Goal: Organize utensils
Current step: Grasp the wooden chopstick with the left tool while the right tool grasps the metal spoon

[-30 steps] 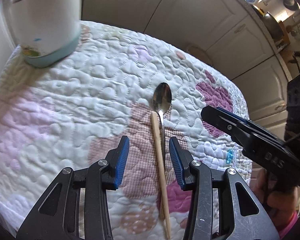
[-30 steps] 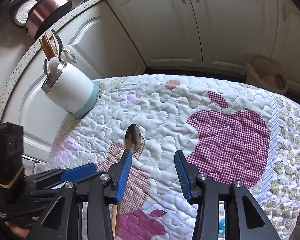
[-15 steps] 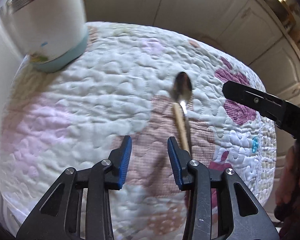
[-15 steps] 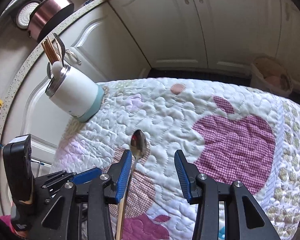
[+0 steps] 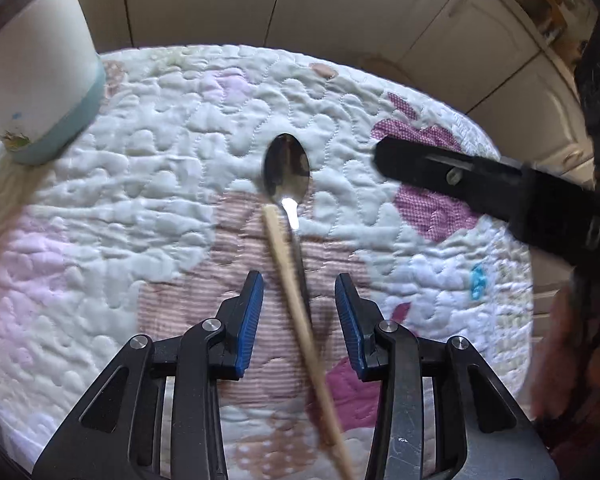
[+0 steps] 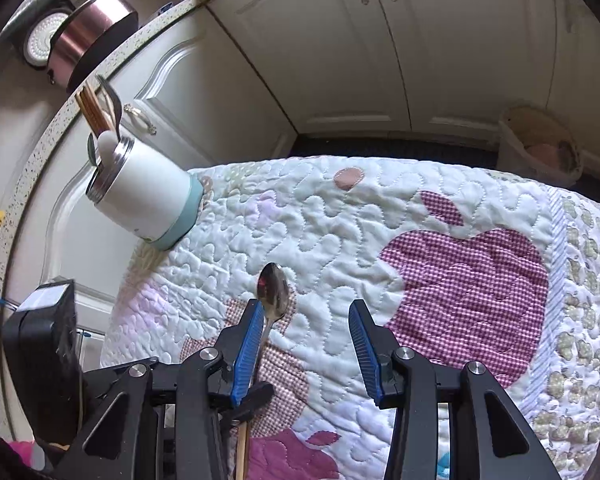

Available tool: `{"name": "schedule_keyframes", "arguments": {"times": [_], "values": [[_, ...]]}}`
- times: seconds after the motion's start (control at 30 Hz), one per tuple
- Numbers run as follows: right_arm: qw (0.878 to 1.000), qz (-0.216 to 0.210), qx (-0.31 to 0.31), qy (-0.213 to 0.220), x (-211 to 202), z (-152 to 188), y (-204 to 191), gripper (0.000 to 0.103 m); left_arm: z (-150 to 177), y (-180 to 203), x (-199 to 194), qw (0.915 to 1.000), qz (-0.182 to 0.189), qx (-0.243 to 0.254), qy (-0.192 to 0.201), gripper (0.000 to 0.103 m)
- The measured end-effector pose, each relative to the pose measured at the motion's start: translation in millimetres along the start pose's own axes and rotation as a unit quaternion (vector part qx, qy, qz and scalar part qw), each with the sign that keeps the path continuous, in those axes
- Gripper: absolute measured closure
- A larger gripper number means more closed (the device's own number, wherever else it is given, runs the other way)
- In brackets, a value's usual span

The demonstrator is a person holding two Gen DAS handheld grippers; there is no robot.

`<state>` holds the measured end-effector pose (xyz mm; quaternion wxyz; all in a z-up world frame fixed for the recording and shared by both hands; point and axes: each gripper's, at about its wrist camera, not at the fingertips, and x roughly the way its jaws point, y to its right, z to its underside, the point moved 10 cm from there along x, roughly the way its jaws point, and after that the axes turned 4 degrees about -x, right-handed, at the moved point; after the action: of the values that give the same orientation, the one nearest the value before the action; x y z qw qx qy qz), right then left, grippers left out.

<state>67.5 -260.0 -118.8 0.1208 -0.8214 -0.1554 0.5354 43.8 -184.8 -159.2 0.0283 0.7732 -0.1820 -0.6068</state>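
On quilt (image 5: pixel 140 208), spoon (image 5: pixel 287 168) bowl pointing away, chopstick (image 5: pixel 300 312) alongside, between released left gripper (image 5: pixel 299 312) jaws, right gripper (image 6: pixel 305 344) released.

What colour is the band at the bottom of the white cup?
The cup has a pale teal band round its base, clearest in the right wrist view.

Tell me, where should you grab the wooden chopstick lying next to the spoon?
Probably mid-shaft, from straight above. The chopstick lies flat on the quilt, already between the open left gripper fingers. Its far tip touches the spoon, whose handle runs close along its right side, so closing there may catch both; tips would make it swing.
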Motion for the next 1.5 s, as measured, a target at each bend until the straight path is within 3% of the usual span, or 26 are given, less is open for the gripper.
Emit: {"name": "schedule_keyframes", "arguments": {"times": [0.3, 0.4, 0.57, 0.73, 0.87, 0.97, 1.13, 1.43, 1.5], "values": [[1.000, -0.010, 0.003, -0.004, 7.9, 0.5, -5.5, 0.061, 11.1, -43.4, -17.1, 0.9992, -0.026, -0.032, -0.003, 0.067], [1.000, -0.013, 0.005, -0.004, 7.6, 0.8, -8.4, 0.060, 9.4, -33.2, -23.1, 0.9992, 0.003, -0.039, 0.002, 0.067], [1.000, -0.008, 0.009, -0.003, 3.1, 1.9, -3.7, 0.060, 4.4, -1.1, -9.3, 0.9998, 0.012, -0.017, -0.007, 0.067], [1.000, -0.006, 0.018, 0.001, -2.6, 1.4, 3.4, 0.060, 8.6, -2.2, -5.6, 0.9997, -0.017, 0.005, -0.014, 0.070], [1.000, -0.011, 0.015, 0.005, -2.5, 0.2, 0.9, 0.057, 17.2, -39.1, -20.7, 0.9989, -0.046, -0.003, -0.013, 0.070], [1.000, -0.014, 0.018, 0.003, 2.2, -0.3, -3.1, 0.056, 16.7, -50.9, -27.9, 0.9987, -0.034, -0.033, -0.017, 0.070], [1.000, -0.015, -0.011, -0.008, 11.9, 0.6, -15.9, 0.056, 15.0, -53.6, -44.5, 0.9993, -0.014, -0.035, -0.003, 0.070], [0.998, -0.026, -0.054, -0.013, 34.2, -16.3, -19.6, 0.057, -15.9, -26.0, -22.0, 0.9997, -0.003, -0.025, 0.003, 0.070], [0.997, -0.032, -0.061, -0.020, 42.2, -17.1, -20.0, 0.064, -19.3, -28.9, -13.9, 0.9998, -0.007, -0.020, 0.003, 0.070]]}}
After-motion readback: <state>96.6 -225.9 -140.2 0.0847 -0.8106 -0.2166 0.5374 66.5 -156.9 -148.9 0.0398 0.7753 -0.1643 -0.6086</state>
